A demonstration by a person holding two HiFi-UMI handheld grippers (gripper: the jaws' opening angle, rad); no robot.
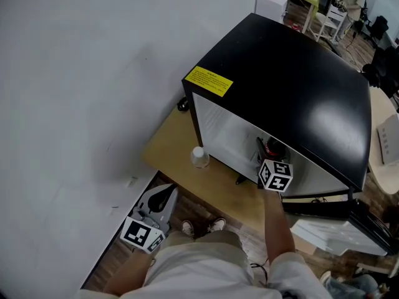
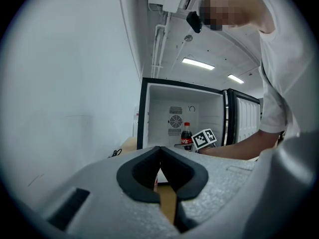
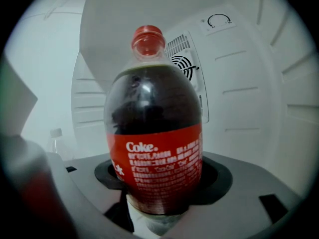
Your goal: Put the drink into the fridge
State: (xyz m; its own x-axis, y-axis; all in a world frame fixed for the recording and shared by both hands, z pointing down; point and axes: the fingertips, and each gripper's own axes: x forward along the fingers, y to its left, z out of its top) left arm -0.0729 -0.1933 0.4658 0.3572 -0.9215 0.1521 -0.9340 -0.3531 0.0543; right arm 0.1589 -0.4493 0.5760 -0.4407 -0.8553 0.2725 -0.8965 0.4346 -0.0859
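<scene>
A Coke bottle [image 3: 154, 133] with a red cap and red label stands upright inside the open black mini fridge [image 1: 293, 73], in front of its white back wall and fan grille. My right gripper [image 1: 272, 162] is shut on the bottle's lower body, reaching into the fridge cavity. From the left gripper view the bottle [image 2: 186, 136] shows inside the fridge [image 2: 182, 111], with the right gripper's marker cube [image 2: 203, 138] beside it. My left gripper [image 1: 157, 202] hangs low by the person's left side, away from the fridge. Its jaws [image 2: 159, 151] meet with nothing between them.
A small clear bottle with a white cap [image 1: 199, 157] stands on the wooden table [image 1: 171, 142] just left of the fridge opening. The fridge door [image 1: 349, 220] is swung open to the right. A white wall runs along the left; a black cable [image 1: 182, 104] lies behind the fridge.
</scene>
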